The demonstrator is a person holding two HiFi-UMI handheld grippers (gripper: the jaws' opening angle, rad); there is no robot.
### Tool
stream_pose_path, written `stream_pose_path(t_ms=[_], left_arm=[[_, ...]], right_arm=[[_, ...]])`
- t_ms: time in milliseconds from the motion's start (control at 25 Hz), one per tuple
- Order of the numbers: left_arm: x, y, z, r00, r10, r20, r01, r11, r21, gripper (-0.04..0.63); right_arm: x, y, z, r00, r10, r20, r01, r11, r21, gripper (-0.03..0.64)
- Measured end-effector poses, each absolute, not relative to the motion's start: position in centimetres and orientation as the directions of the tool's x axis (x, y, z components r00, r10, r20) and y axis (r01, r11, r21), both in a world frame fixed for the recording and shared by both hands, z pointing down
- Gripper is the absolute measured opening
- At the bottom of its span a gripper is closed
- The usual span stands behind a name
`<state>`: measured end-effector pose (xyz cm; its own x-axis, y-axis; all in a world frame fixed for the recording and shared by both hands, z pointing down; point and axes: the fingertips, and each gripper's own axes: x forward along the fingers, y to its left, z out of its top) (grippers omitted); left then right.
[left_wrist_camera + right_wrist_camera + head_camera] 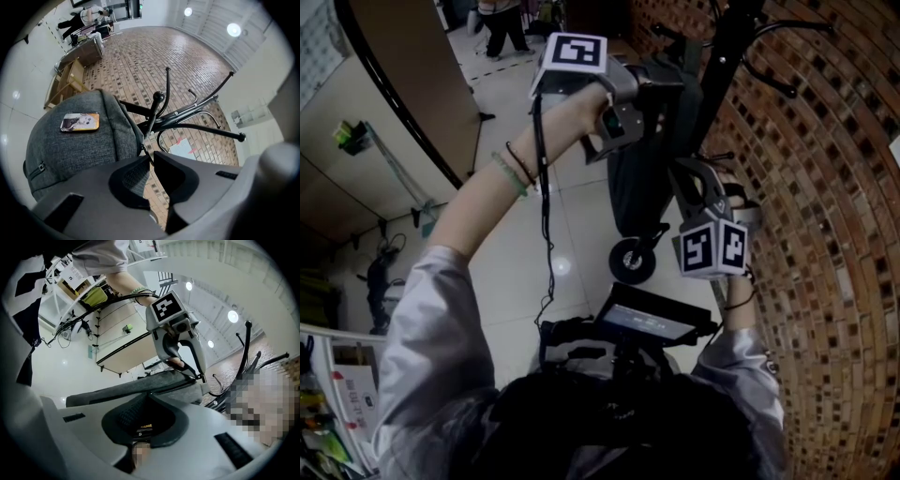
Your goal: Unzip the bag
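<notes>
**Desk:** Item one, location?

**Operator:** Bag [75, 150]: grey woven cloth with a picture patch [79, 122] on its face. It hangs from the black coat stand [187, 123] in front of the brick wall [154, 61], clear of the floor. I have one tool at its top and the other lower down.

**Desk:** Tools, state?

**Operator:** Left gripper [149, 158]: held high and level, jaws drawn to a narrow slit, pinching a thin dark tab at the bag's upper edge. Right gripper [146, 397]: lower, jaws together, tips against the bag's seam. Whether a zip pull sits between them I can't make out.

**Desk:** Handling?

**Operator:** I judge it soft and light. The cloth will sag, fold and swing on the stand rather than resist. A zip on slack cloth tends to bunch and jam, so I'd want the seam drawn taut.

Hold points:
- Anchoring tool: the edge by the zip's end.
- Other tool: the small pull, gripped square, since it is likely slick and easily lost.

I'd draw along the teeth, not away from the bag, or the whole bag swings off line.
</notes>
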<state>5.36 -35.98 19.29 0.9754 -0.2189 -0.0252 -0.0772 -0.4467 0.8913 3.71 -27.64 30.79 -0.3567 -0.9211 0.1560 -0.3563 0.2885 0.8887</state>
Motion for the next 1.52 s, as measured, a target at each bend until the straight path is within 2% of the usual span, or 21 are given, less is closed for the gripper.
stream_pose_path(t_ms=[600,800,1000,1160,1520], left_arm=[[5.2,-35.9,18.9,0.972,-0.220,-0.081,-0.029,-0.456,0.889,0.034],[3.5,-34.0,20.0,0.972,-0.217,-0.090,-0.043,-0.540,0.840,0.034],[1.1,-32.4,20.3,0.965,-0.214,-0.150,0.010,-0.540,0.841,0.034],[-1.1,-32.6,23.2,0.959,-0.262,-0.107,-0.067,-0.578,0.813,0.034],[-4.5,-34.0,30.9,0.921,-0.389,0.004,-0.231,-0.539,0.810,0.034]], right_arm=[[3.5,-26.4,35.4,-0.385,-0.890,0.243,-0.390,0.396,0.831,0.008],[3.2,-25.7,36.6,-0.396,-0.885,0.244,-0.411,0.409,0.815,0.008],[3.2,-25.4,37.1,-0.394,-0.886,0.244,-0.423,0.411,0.808,0.008],[3.3,-25.1,37.9,-0.399,-0.881,0.255,-0.436,0.427,0.792,0.008],[3.3,-24.6,39.5,-0.400,-0.874,0.277,-0.463,0.453,0.762,0.008]])
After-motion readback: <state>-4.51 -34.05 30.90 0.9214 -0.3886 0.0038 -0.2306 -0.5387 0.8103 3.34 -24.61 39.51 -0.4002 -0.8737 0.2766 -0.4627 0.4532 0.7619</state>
